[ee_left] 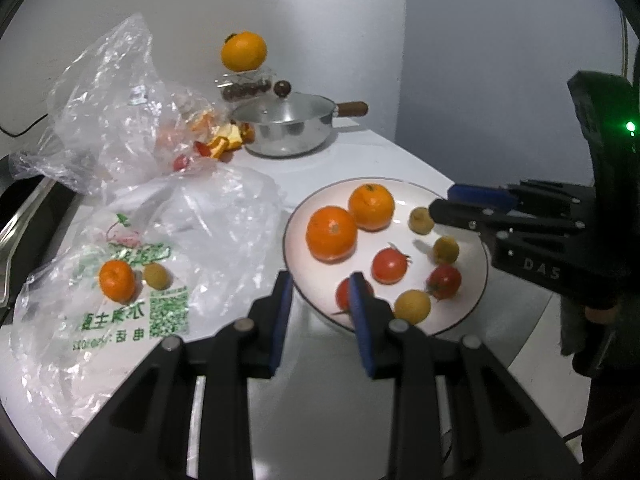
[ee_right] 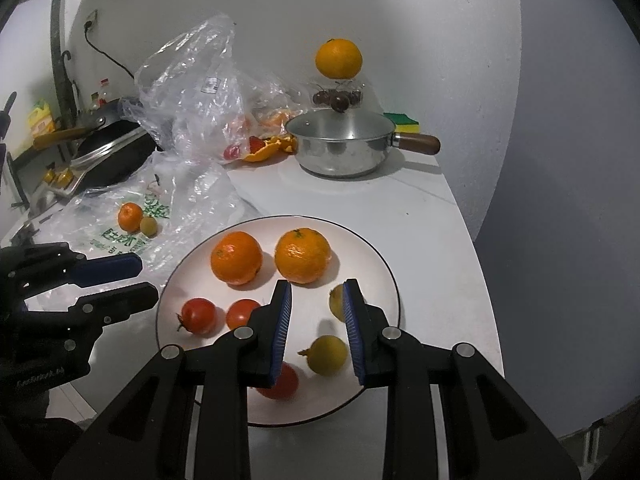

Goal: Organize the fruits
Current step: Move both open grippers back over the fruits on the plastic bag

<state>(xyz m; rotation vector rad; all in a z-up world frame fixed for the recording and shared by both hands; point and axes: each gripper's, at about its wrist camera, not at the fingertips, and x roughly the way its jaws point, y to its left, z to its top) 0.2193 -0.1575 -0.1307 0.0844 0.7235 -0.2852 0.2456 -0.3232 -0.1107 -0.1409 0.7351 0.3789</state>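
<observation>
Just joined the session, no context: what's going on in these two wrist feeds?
A person is sorting fruit onto a white plate with two handheld claws. The plate holds two oranges, three red tomatoes and three small yellow fruits. Both claws are open and empty: the right claw hovers over the plate, the left claw sits at its near-left rim. One small orange and one yellow-green fruit lie on the printed plastic bag, not yet plated.

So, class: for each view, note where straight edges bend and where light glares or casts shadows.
Left wrist view: the counter edge bows near the dark round border; the plastic bag shows white glare. Right wrist view: the pot gleams, and fruit shadows fall rightward on the plate.
</observation>
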